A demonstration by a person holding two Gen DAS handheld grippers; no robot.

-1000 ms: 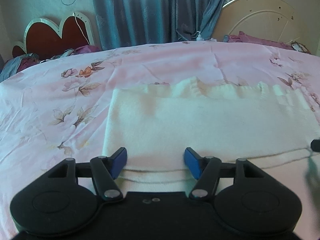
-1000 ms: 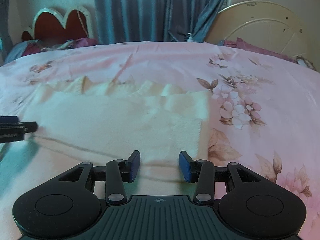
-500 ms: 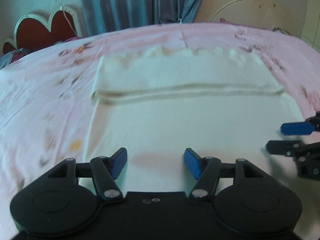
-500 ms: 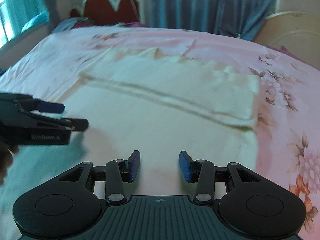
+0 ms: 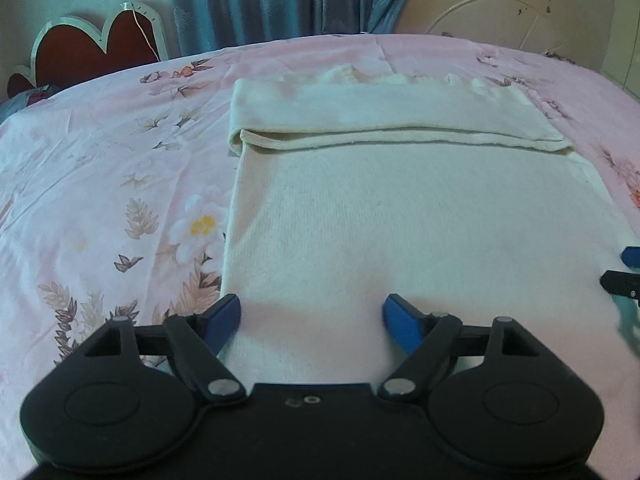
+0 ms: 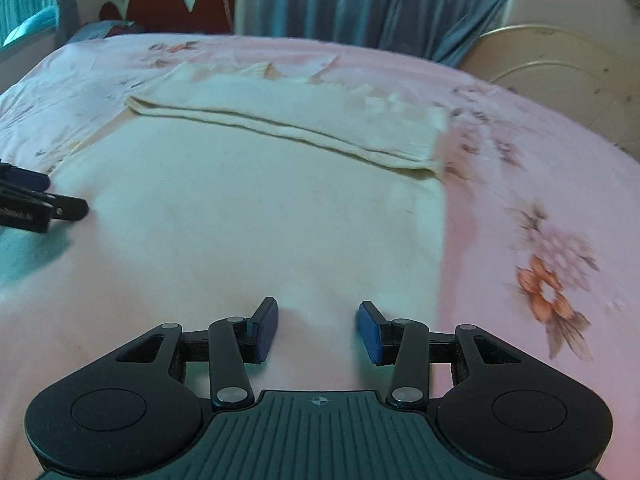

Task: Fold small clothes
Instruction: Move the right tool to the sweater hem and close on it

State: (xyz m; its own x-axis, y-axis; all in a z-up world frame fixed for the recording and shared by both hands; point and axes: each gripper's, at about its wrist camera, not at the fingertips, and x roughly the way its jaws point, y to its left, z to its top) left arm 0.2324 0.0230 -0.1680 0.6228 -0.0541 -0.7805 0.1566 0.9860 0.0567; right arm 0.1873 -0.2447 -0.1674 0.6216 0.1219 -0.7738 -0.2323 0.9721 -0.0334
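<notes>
Cream knit garment point(image 5: 400, 208) lies flat on the bed, on a pink floral sheet point(image 5: 100, 184), its far part folded over toward the camera into a band point(image 5: 384, 116) with a rolled hem edge across the width; ruffled trim peeks out past the band's far side. Right view shows the same garment point(image 6: 248, 216), folded band point(image 6: 296, 120) running diagonally. Left tongs point(image 5: 312, 318) sit over the garment's near-left corner, jaws spread wide and just been opening further, nothing pinched, cloth only underneath; left blue pad point(image 5: 224, 318) at the garment's left edge. Right tongs point(image 6: 318, 330) hang over the near-right part of the garment, jaws parted, released, nothing between the pads. Each tongs' tips show at the other view's edge: right ones point(image 5: 626, 274), left ones point(image 6: 36, 204). Behind the bed: red scalloped headboard point(image 5: 92, 46), blue-grey curtain point(image 5: 288, 0), cream round-topped bed frame point(image 5: 504, 8).
</notes>
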